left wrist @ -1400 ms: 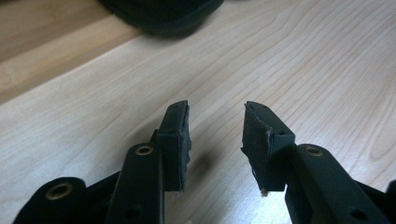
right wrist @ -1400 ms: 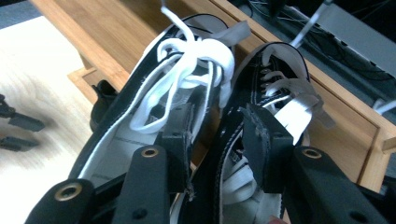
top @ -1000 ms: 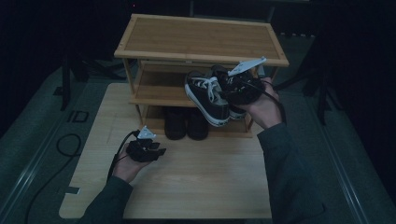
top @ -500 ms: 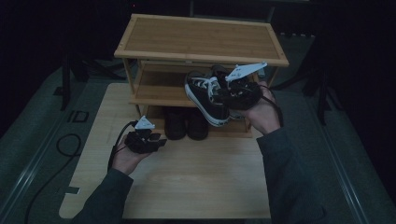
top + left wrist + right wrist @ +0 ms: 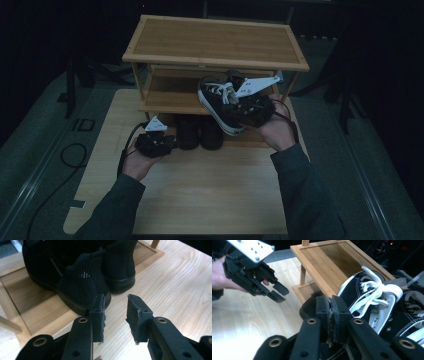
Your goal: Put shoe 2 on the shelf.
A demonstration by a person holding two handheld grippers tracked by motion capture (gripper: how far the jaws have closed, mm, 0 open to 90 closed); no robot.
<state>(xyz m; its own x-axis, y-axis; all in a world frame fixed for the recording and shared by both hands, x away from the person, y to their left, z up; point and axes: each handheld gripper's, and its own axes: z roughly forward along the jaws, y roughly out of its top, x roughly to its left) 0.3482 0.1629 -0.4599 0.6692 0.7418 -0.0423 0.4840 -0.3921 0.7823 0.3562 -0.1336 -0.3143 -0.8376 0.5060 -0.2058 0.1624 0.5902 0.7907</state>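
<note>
Black jaws on our left gripper [image 5: 115, 315] stand about halfway apart with nothing between them, and they've just been closing in. They point at the heels of the black mesh shoes [image 5: 82, 277], close by but not touching. From the high view, that gripper [image 5: 155, 142] sits low in our left hand [image 5: 135, 162], palm up, just left of that pair [image 5: 200, 132], which stands side by side on the bottom tier of the bamboo shoe rack [image 5: 215, 40], heels toward us. The left forearm comes in from the bottom edge in a dark sleeve.

Moving right, our right gripper [image 5: 331, 315] has its pads squeezed flat together after closing in. The pads look to be pinching the edge of a black canvas sneaker [image 5: 372, 297], though we honestly can't make out which bit is caught in there. From above, that sneaker [image 5: 220, 102] is up off the wooden table [image 5: 200, 195], tilted with its toe down toward the lower shelf and its white sole facing left, in front of the rack's middle tier. White laces are tied in a loose bow across the tongue. Our right hand [image 5: 275, 130] cups the gripper from below, wrist bent back, cable looping round it.
</note>
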